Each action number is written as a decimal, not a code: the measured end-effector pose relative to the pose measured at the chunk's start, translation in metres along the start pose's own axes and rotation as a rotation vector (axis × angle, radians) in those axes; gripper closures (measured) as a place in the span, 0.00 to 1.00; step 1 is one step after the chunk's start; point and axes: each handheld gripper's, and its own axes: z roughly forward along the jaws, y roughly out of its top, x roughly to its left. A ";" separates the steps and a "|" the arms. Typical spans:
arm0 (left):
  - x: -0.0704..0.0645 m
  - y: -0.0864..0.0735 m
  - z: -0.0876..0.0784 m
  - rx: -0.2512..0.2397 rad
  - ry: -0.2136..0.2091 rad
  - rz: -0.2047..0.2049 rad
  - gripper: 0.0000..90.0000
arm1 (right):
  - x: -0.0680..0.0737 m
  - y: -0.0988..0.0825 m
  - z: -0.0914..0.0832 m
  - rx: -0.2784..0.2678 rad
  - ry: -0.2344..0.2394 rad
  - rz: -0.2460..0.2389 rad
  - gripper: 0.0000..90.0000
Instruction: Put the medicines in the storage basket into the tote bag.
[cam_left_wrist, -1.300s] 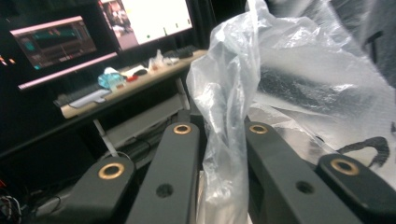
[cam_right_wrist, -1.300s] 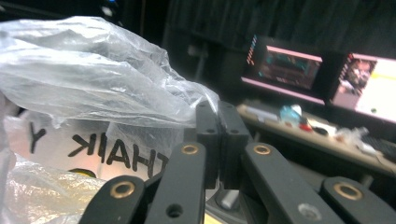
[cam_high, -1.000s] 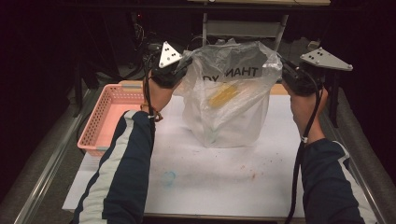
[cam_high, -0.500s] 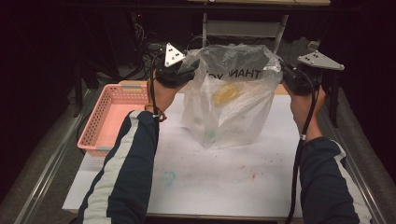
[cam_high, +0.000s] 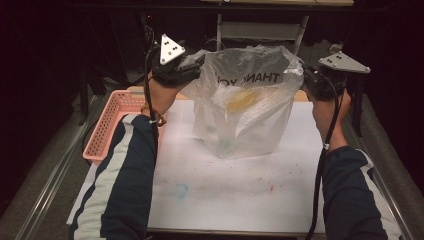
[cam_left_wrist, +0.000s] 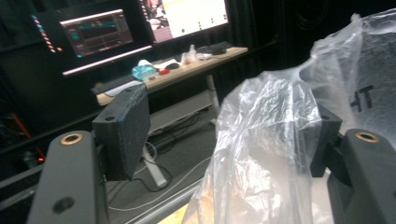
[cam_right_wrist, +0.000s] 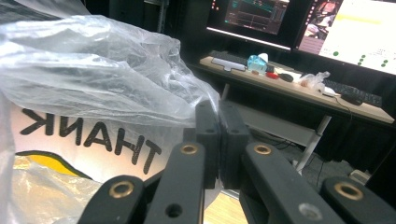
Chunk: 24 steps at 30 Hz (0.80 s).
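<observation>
A pink latticed basket (cam_high: 112, 125) sits at nine o'clock of the crinkled clear plastic bag (cam_high: 247, 107), which stands mid-desk (cam_high: 240, 195) on white paper. The right gripper (cam_high: 306, 79) pinches its rim; the left gripper (cam_high: 192, 62), jaws just opened wide, has film draped against one pad.

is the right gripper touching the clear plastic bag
Touching. The right gripper view shows the right gripper with its fingers pressed together on a pinched fold at the rim of the clear plastic bag.

Dim room, dark bkgd; white surface (cam_high: 235, 195) lit from above. Monitors (cam_right_wrist: 299, 23) glare, blown out. Slight blur, soft focus in close-ups.
</observation>
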 end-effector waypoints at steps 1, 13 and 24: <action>0.002 0.001 -0.002 0.000 0.004 0.000 0.33 | 0.000 0.001 0.000 -0.001 -0.001 -0.001 1.00; 0.028 0.002 -0.020 -0.001 -0.009 -0.057 0.28 | -0.012 -0.005 0.004 0.051 -0.018 0.015 1.00; 0.004 0.010 -0.018 0.063 -0.031 0.059 0.23 | -0.008 -0.005 -0.005 0.021 -0.020 0.036 0.62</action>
